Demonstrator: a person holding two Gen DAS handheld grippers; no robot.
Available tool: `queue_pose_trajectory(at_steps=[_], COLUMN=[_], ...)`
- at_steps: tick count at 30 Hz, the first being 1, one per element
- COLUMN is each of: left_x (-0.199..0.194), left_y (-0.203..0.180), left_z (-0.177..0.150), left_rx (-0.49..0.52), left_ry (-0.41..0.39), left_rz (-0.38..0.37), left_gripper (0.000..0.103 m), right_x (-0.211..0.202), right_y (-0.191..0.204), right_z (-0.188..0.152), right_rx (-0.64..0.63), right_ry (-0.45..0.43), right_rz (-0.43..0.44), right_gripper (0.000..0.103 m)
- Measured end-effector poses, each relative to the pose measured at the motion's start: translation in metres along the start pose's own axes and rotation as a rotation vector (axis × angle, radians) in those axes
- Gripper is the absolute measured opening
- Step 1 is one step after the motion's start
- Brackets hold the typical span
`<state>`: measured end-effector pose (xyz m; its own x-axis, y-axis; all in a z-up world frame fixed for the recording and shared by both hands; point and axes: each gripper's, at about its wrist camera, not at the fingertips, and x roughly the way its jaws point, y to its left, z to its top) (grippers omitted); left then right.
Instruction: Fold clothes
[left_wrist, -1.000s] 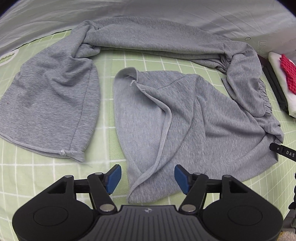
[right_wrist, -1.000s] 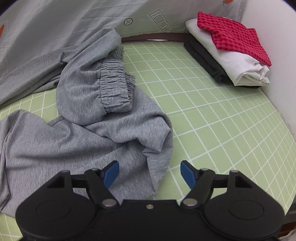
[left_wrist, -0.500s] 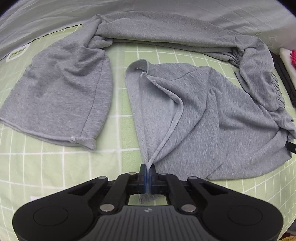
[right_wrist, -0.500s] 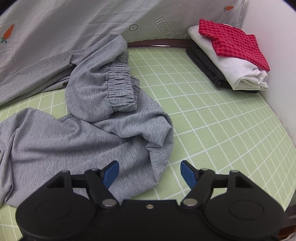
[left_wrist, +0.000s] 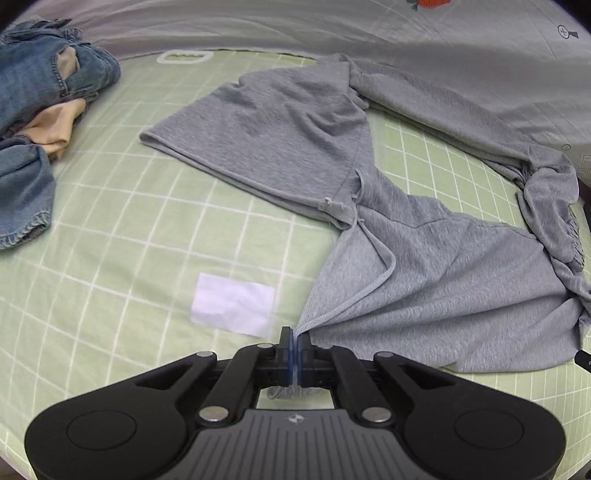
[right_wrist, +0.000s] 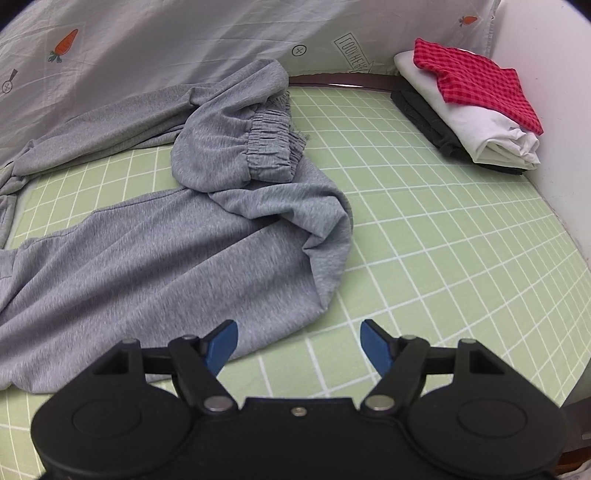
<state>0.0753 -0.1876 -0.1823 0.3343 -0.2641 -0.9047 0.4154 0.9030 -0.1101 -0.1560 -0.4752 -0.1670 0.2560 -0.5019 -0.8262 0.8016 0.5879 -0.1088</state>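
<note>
Grey sweatpants (left_wrist: 424, 273) lie crumpled across the green checked mat (left_wrist: 147, 240). My left gripper (left_wrist: 295, 350) is shut on the hem corner of the near leg, and the cloth stretches away from the pads. The other leg (left_wrist: 280, 140) lies flat farther back. In the right wrist view the sweatpants (right_wrist: 147, 258) show their elastic waistband (right_wrist: 269, 147) bunched and folded over. My right gripper (right_wrist: 299, 343) stands open over the mat just off the pants' near edge, with nothing between its fingers.
Blue jeans and a tan garment (left_wrist: 33, 110) are heaped at the far left. A white paper patch (left_wrist: 232, 308) lies on the mat. A folded stack topped by red checked cloth (right_wrist: 476, 85) sits at the back right by the wall. A grey printed sheet (right_wrist: 147, 55) hangs behind.
My left gripper shut on the pant-leg hem, then pulled it left and toward me, stretching the leg. The right gripper stayed open and drew back a little.
</note>
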Motion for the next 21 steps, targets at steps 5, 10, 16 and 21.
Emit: queue_pose_trajectory(at_steps=[5,10,16,21], left_x=[-0.019,-0.027,-0.039,-0.048], left_y=[0.027,0.069,0.128,0.169], left_z=[-0.012,-0.023,-0.032,-0.040], left_rx=[0.003,-0.073,-0.191,-0.249], left_ry=[-0.047,-0.042,-0.050,-0.066], left_rz=[0.064,0.104,0.160,0.207], left_gripper=[0.002,0.002,0.002,0.002], right_x=[-0.008,-0.016,-0.024,-0.031], right_y=[0.020,0.042,0.058,0.073], right_z=[-0.014,-0.026,-0.040,-0.051], right_rx=[-0.028,-0.053,-0.031,-0.026], right_ry=[0.002,0.002,0.008,0.008], right_rz=[0.026,0.051,0.056,0.057], right_gripper=[0.074,0.074,0.075,0.075])
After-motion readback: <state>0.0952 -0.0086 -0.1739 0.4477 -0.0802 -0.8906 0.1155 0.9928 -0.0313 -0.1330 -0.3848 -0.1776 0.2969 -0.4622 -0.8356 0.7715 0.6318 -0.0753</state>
